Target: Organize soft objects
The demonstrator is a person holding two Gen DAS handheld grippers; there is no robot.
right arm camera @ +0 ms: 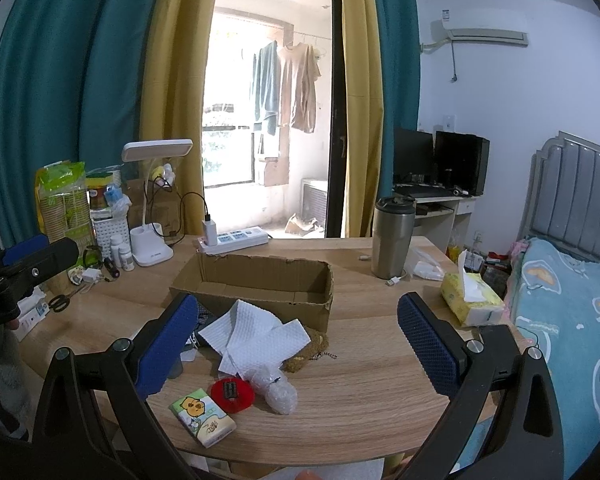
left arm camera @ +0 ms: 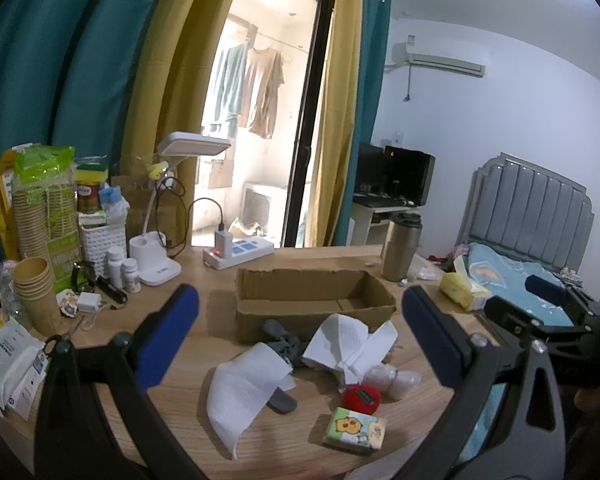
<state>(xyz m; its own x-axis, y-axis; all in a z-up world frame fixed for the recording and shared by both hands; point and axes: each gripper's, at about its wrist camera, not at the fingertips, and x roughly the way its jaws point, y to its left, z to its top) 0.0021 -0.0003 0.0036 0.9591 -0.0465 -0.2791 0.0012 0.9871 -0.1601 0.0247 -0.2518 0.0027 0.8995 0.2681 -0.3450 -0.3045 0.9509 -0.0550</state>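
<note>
While its long axis is laid across the table, the cardboard box (right arm camera: 256, 288) is left open-topped. Both the left gripper (left arm camera: 300, 340) and right gripper (right arm camera: 296, 344) are held wide apart, nothing grasped.

A grey sock (left arm camera: 281, 340) lies mostly under the paper towels (left arm camera: 340, 344), and a second grey piece (left arm camera: 283, 402) pokes out at 6 o'clock of them. In the right wrist view a brown plush (right arm camera: 306, 354) is half covered, perhaps a keychain toy. The wipes pack (left arm camera: 4, 368) is cut at 9 o'clock. Bottle (right arm camera: 126, 257) labels are too small to read.
</note>
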